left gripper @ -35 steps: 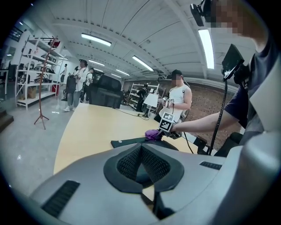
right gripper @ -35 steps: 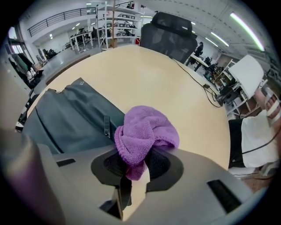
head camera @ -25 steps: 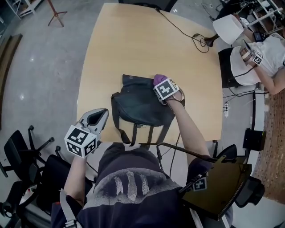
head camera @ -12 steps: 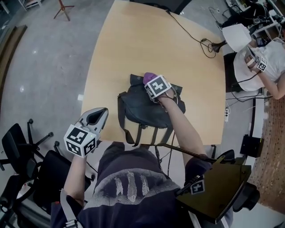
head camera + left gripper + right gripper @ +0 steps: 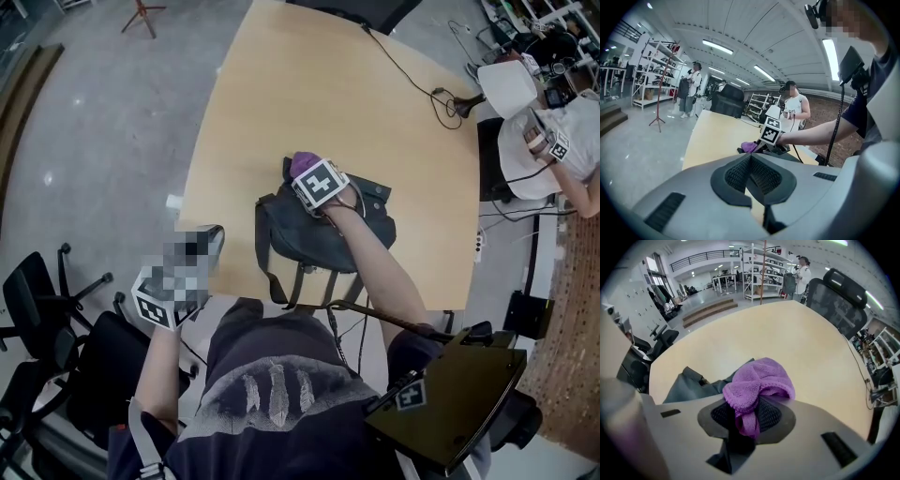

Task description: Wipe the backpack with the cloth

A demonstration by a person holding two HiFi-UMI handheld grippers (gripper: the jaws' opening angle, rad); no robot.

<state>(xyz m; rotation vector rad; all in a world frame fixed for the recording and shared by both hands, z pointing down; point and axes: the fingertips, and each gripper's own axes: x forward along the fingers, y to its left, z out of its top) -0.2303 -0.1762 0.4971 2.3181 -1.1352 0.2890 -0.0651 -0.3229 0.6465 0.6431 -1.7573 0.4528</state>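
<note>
One stroke further: overhead, my right gripper [image 5: 306, 172] has slid the purple cloth [image 5: 302, 161] leftward along the backpack [image 5: 323, 234], so wiping progresses. My left gripper [image 5: 751, 164] shows jaws together, empty. In the right gripper view, jaws clamp the cloth.

- No letters, words, brand names or numbers can be read in any view.
- A black-and-white square code pattern is noted on the marker cube [image 5: 319, 183] of the right gripper [image 5: 747, 418]; no characters are carried.
- A like pattern is noted on the second cube [image 5: 153, 310] of the left gripper [image 5: 751, 173], partly covered by a mosaic patch.
- A small square marker [image 5: 409, 394] is noted on the dark panel [image 5: 464, 398] at lower right.
- A further marker tag [image 5: 560, 148] is seen at the far right edge, too small to be decoded.
</note>
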